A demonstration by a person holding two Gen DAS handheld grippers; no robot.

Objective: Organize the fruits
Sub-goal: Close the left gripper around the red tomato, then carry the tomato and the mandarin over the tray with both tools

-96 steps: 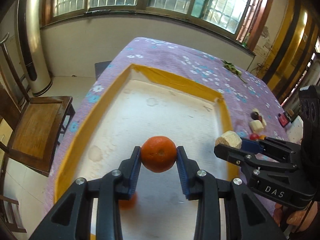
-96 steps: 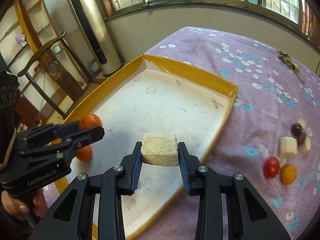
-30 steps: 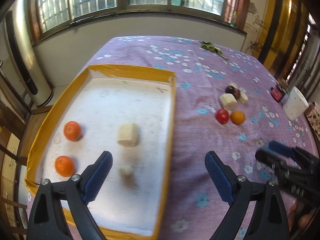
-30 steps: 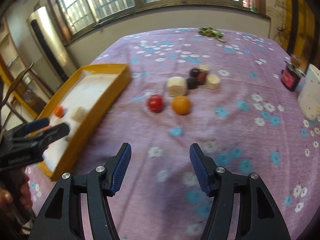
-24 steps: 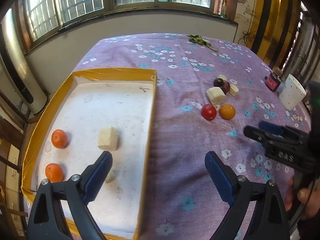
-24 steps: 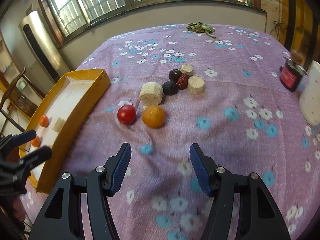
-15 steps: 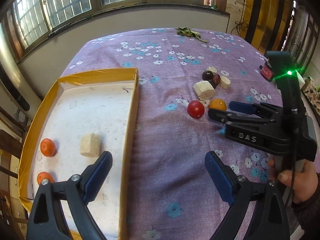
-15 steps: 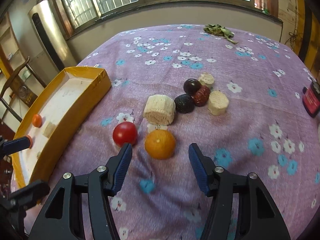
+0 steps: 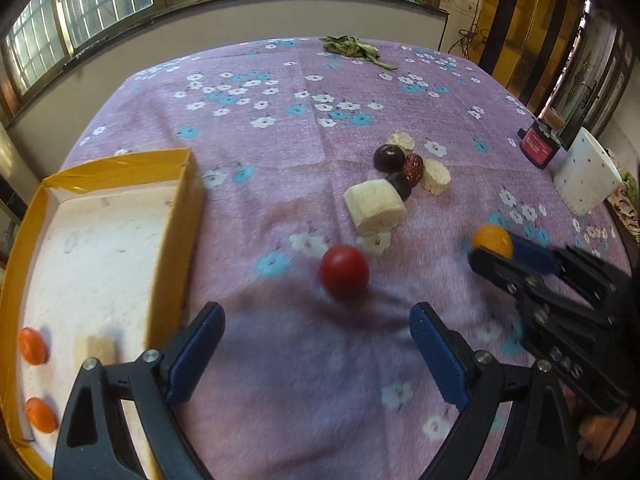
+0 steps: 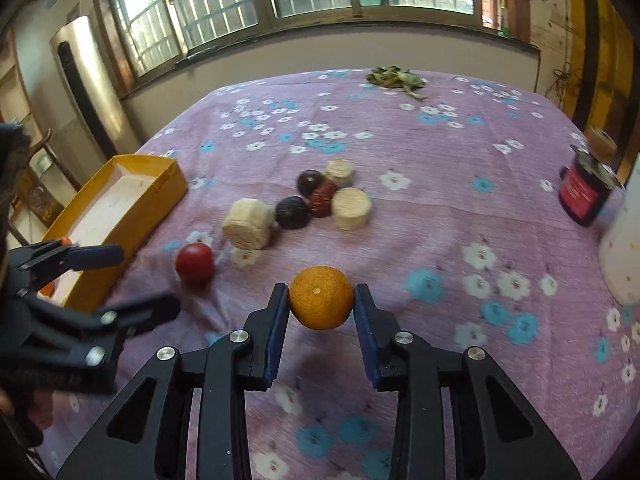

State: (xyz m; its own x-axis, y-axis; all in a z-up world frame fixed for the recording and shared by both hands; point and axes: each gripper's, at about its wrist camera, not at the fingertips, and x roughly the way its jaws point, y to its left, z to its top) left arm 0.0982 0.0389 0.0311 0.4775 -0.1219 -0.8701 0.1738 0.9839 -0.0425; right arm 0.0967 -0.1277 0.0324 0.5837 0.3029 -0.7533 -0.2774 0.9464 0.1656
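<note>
**Tray partly filled, most of the fruit still out on the cloth**

At the far left, the yellow tray (image 9: 172, 236) already holds two small oranges (image 9: 34, 346) and a pale chunk (image 9: 102, 350). Just right of it, the left gripper (image 9: 316, 350) hangs wide open and empty, with the red fruit (image 9: 344, 270) lying just beyond its jaws. Farther off sit a large pale chunk (image 10: 248, 224), dark fruits (image 10: 294, 212) and two pale rounds (image 10: 352, 208), all untouched. To the right, the right gripper (image 10: 320, 312) is closing on the orange fruit (image 10: 320, 296), pads at both its sides. By this showing, roughly a third is sorted.
</note>
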